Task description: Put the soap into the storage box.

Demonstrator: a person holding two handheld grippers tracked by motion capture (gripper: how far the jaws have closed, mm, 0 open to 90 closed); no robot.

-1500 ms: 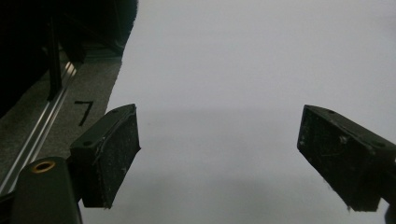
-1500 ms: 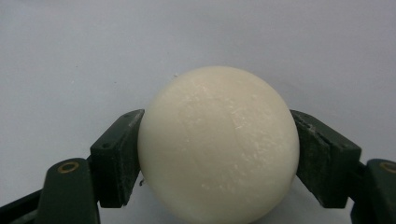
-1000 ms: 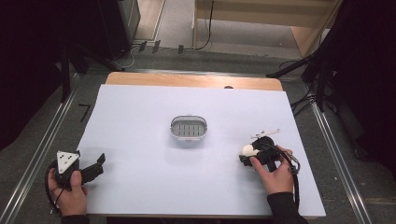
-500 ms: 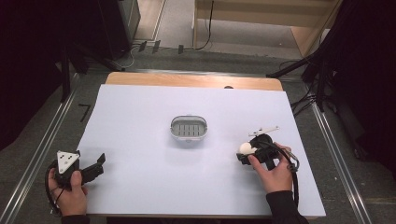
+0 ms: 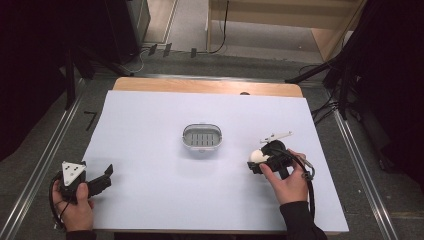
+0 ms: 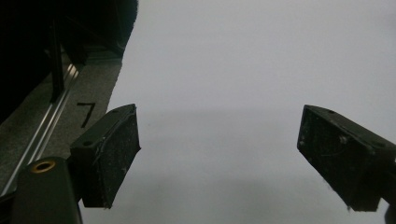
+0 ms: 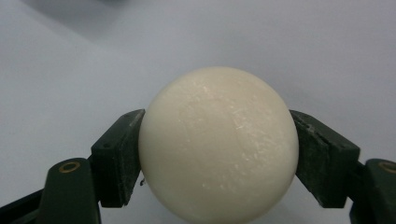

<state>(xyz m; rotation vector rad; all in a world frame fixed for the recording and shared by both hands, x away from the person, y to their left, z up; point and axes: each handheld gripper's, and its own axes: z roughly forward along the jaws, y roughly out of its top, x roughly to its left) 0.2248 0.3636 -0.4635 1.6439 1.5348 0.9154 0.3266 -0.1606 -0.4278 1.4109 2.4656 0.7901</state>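
A cream-white ball (image 7: 218, 144) sits clamped between the two black jaws of my right gripper (image 5: 256, 159), which is shut on it at the table's right side; the ball (image 5: 258, 156) shows as a pale spot at the gripper's tip. A small grey slotted dish (image 5: 201, 137) stands in the middle of the white table (image 5: 150, 150), to the left of and beyond that gripper. My left gripper (image 5: 107, 176) rests at the near left corner, jaws wide apart (image 6: 219, 158) with nothing but bare white surface between them.
A wooden strip (image 5: 200, 86) runs along the table's far edge. Metal rails (image 5: 45, 160) flank both sides, with grey floor beyond. Dark stands and cables (image 5: 340, 85) crowd the far right. A black cable (image 5: 309, 185) trails from the right gripper.
My right gripper with the ball has shifted a little to the left, toward the dish. The left gripper has stayed put.
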